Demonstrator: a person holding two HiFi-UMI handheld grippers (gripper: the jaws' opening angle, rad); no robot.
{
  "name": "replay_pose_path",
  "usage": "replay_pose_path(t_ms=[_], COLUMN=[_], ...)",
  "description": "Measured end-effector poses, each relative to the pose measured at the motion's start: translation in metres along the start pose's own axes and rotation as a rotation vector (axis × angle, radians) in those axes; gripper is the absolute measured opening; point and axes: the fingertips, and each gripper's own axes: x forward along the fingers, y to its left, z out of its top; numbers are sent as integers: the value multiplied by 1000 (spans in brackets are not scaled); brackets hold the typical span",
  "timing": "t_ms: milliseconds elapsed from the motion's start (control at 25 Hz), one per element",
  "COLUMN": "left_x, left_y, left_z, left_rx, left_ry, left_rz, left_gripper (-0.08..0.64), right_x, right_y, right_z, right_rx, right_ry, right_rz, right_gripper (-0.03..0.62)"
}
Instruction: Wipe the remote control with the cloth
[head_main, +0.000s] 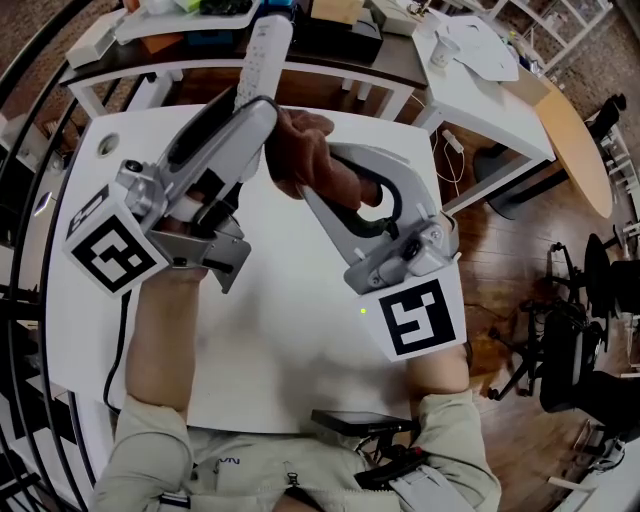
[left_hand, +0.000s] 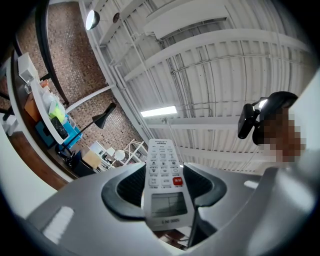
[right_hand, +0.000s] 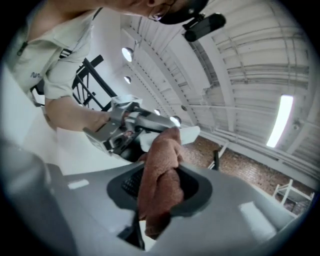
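Where the head view looks down over the white surface (head_main: 280, 330), a long white remote control (head_main: 270, 45) is seen held up in the left gripper (head_main: 256, 112), its lower end hidden. The right gripper's (head_main: 322, 200) tips are buried in a rust-brown cloth (head_main: 300, 150) just beside it. In the left gripper view, the jaws are clamped on the remote, with its grey screen and red button shown. In the right gripper view, the cloth is pinched between the jaws, and the remote behind is mostly blocked.

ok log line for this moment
left gripper: shut on remote | right gripper: shut on cloth | cloth by remote, contact unclear
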Motion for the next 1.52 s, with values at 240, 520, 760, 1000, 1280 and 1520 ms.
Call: replay_pose_path(t_ms=[240,520,760,1000,1280,1520], left_x=[12,19,22,20,18,15], left_y=[-27,-47,-58,-56,-50,-42], left_z=[-20,-41,-45,-39,-34,-27], left_rx=[-125,-145,-190,-209,-209,-211], left_ry=[52,131,147,126,97,60], left_rz=[-159,-236,-303,-307,-279,-242], left_gripper=[244,244,244,244,244,244], right_x=[-22,-33,-24,-11,-6,-3], right_y=[-60,-78,-69,-47,-28,-14], right_z=[-5,-1,-1,2,0,0], right_rx=[155,208,209,194,180,152], right_ry=[-43,-89,-87,-79,-52,-37], right_rz=[-280,-328,-287,-219,-158,-109], right_gripper=[106,106,106,106,106,106])
